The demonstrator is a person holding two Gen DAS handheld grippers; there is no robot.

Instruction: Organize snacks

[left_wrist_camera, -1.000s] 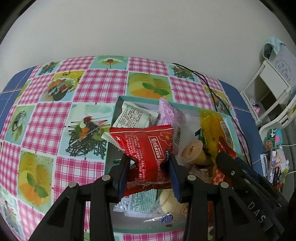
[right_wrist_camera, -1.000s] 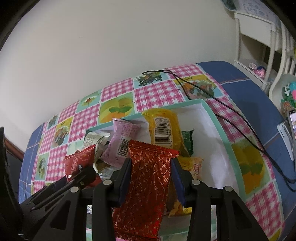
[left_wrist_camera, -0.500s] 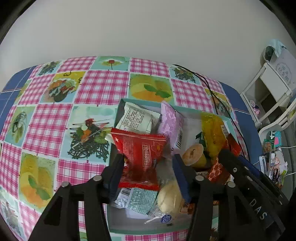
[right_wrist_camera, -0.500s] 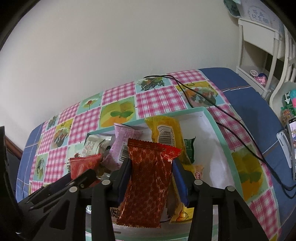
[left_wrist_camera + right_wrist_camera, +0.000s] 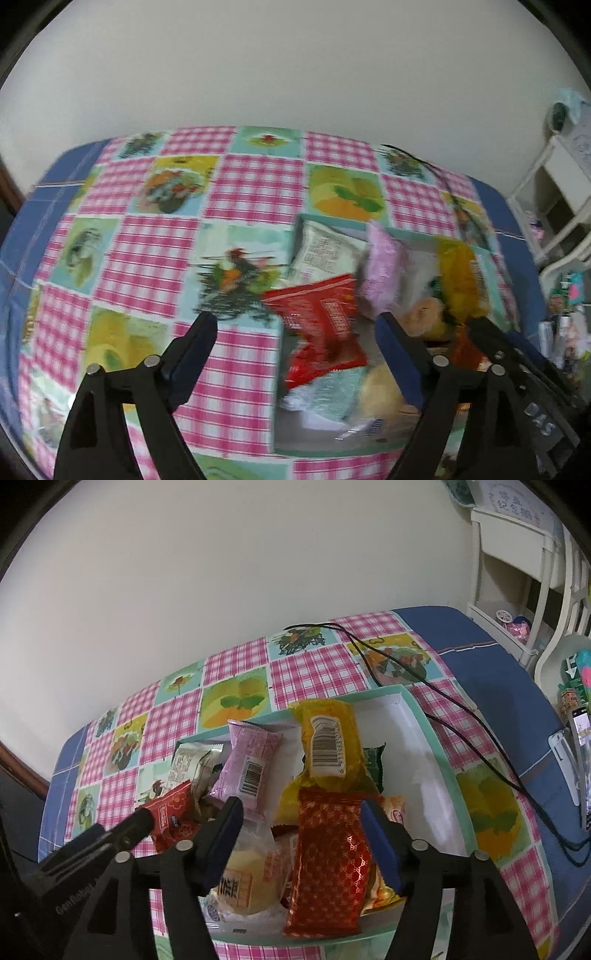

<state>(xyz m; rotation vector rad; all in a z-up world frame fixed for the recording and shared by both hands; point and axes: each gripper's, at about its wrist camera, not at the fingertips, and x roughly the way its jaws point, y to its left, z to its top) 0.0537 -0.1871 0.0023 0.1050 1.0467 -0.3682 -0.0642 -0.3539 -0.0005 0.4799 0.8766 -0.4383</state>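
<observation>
Both tools hang over a white box (image 5: pixel 421 746) with a mint-green rim, crammed with snack packets, on a tabletop (image 5: pixel 155 258) covered in a pink-check and fruit-print cloth. The left tool (image 5: pixel 295 339) is spread wide and holds nothing; a red packet (image 5: pixel 325 328) lies in the box between its fingers, touching neither. The right tool (image 5: pixel 301 823) is also wide open and empty, and a red-and-gold foil packet (image 5: pixel 328 864) lies between its fingers at lower centre of the right view, its lower end reaching the near rim of the box.

The pile looks unsteady. The foil packet rests on other wrappers at the near edge and could slide out over the rim if nudged. In the left view the red packet lies at the box's left wall and may likewise tip onto the cloth. The left view is blurred, so exact contact there cannot be told.

Around them, a yellow packet (image 5: pixel 328 746) with a barcode leans upright at the middle of the box, a pink packet (image 5: pixel 251 764) stands to its left, and a pale printed packet (image 5: pixel 188 764) sits at the far left corner. A clear-wrapped bun (image 5: pixel 243 882) lies low at the front. A black cable (image 5: pixel 436 686) trails across the cloth right of the box, where a tool reaching that way could snag it. The two tools work close together and may knock one another.
</observation>
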